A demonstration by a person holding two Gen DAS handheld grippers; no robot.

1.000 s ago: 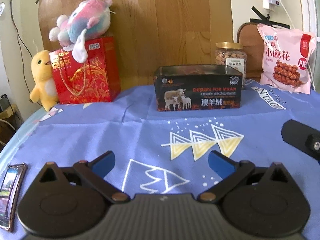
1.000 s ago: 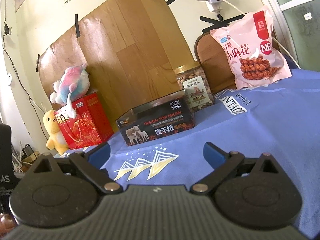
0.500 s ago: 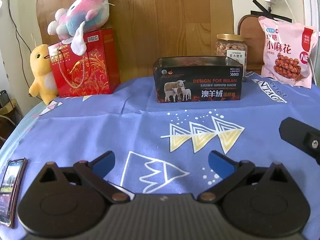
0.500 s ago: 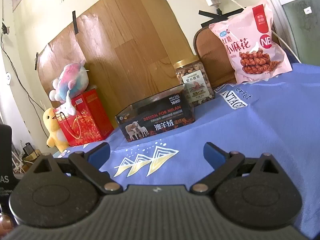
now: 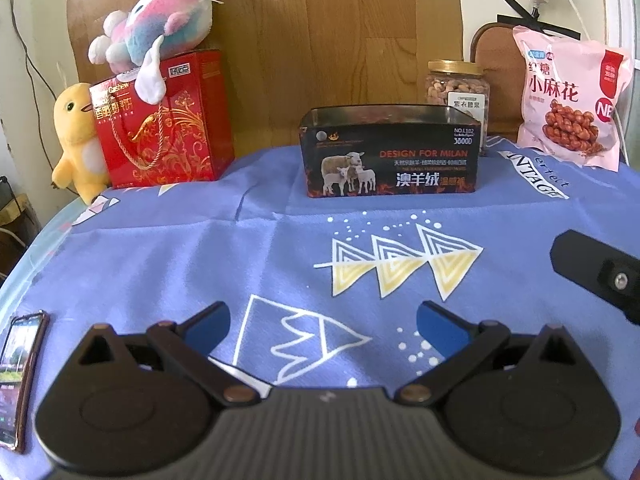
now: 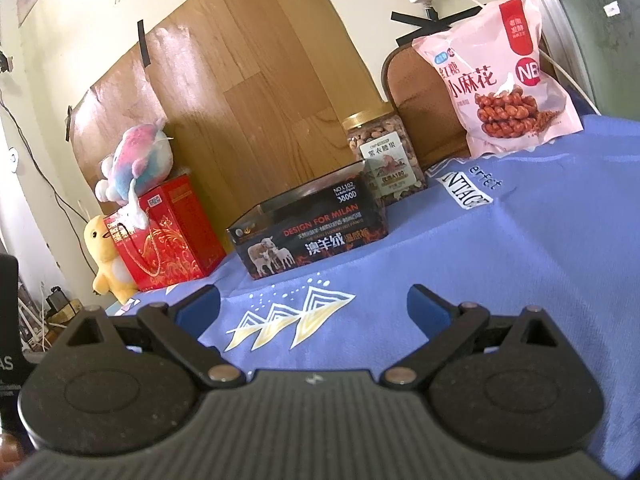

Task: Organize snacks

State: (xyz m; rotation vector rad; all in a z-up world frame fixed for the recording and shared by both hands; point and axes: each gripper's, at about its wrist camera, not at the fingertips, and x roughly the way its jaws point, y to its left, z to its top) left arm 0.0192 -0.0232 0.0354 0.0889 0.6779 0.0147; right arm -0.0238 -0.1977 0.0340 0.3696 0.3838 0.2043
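the left gripper (image 5: 323,326) is held low over the blue patterned tablecloth (image 5: 200,264), its blue-tipped fingers (image 5: 208,322) spread wide with nothing between them. a phone (image 5: 20,376) is seen lying flat on the cloth to its near left, and a black part of the other tool (image 5: 600,272) is seen to its right. the right gripper (image 6: 314,308) is likewise spread and empty above the cloth. straight ahead of the left gripper, an open black tin with a sheep picture (image 5: 390,152) is set on the cloth. just behind the tin's right end a jar of nuts with a gold lid (image 5: 458,88) is placed. farther right, a pink snack bag (image 5: 572,104) is propped upright. ahead to the left, a red gift bag (image 5: 164,124) is topped by a pastel plush toy (image 5: 156,28), with a yellow duck plush (image 5: 76,140) touching its left side. a wooden board (image 5: 340,40) is seen behind everything.
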